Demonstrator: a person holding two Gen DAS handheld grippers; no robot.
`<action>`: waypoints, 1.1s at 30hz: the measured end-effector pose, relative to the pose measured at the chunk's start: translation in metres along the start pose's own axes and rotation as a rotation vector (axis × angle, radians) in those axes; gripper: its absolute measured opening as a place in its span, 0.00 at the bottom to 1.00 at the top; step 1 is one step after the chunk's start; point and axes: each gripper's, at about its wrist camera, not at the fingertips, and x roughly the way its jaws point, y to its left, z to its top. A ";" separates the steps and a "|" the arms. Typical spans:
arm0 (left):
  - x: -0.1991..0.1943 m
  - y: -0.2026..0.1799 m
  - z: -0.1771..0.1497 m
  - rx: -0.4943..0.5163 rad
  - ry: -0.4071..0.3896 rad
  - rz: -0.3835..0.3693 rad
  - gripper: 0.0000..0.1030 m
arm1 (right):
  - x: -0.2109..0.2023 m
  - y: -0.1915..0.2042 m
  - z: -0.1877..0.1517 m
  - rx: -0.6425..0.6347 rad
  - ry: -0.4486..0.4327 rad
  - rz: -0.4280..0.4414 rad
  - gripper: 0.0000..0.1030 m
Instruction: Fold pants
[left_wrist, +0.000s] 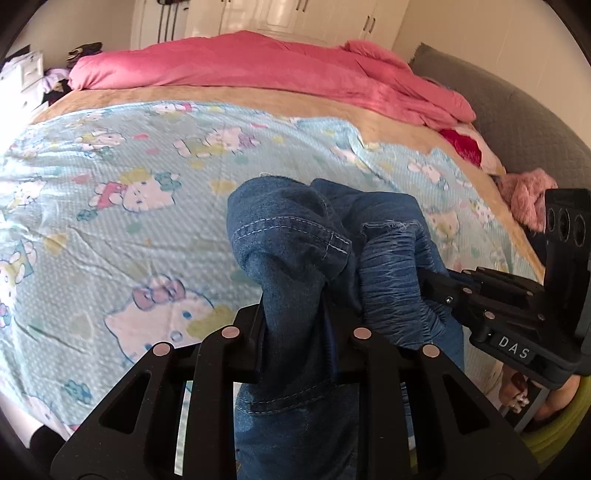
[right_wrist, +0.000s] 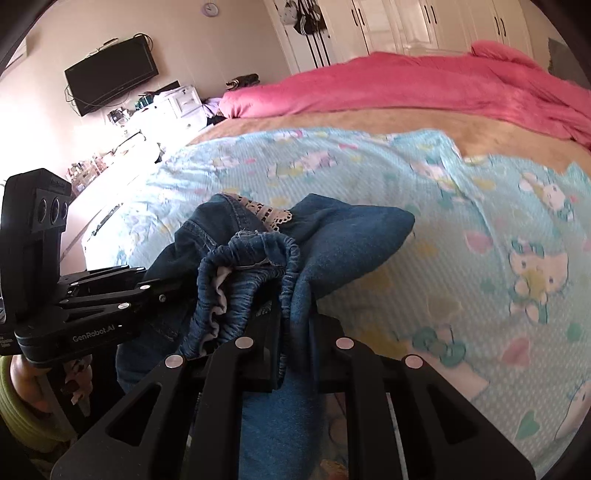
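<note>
I am holding a pair of blue denim pants (left_wrist: 291, 236) with both of my black two-finger grippers. My left gripper (left_wrist: 295, 332) is pinched tight on a bunch of the blue cloth, and the cloth hangs down between its fingers. My right gripper (right_wrist: 291, 332) is pinched tight on the stretchy, crinkled waistband (right_wrist: 251, 266) of the same pants. The two grippers are close beside each other, and the pants bunch up between them, lifted above the near edge of the bed. A bit of white lace (right_wrist: 264, 210) peeks out at the top of the pants. Under the pants lies a light blue bedsheet with cartoon cats (left_wrist: 129, 184). Far across the bed there is a puffy pink blanket (left_wrist: 258, 70). To the right sits a grey padded headboard (left_wrist: 517, 122).
</note>
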 end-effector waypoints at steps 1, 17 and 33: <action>-0.001 0.000 0.003 0.000 -0.007 0.005 0.15 | 0.002 0.001 0.006 -0.005 -0.006 0.002 0.11; 0.028 0.029 0.057 0.000 -0.057 0.061 0.15 | 0.047 -0.001 0.069 -0.033 -0.032 -0.047 0.11; 0.055 0.041 0.058 0.007 -0.034 0.078 0.16 | 0.078 -0.011 0.072 -0.031 0.014 -0.124 0.14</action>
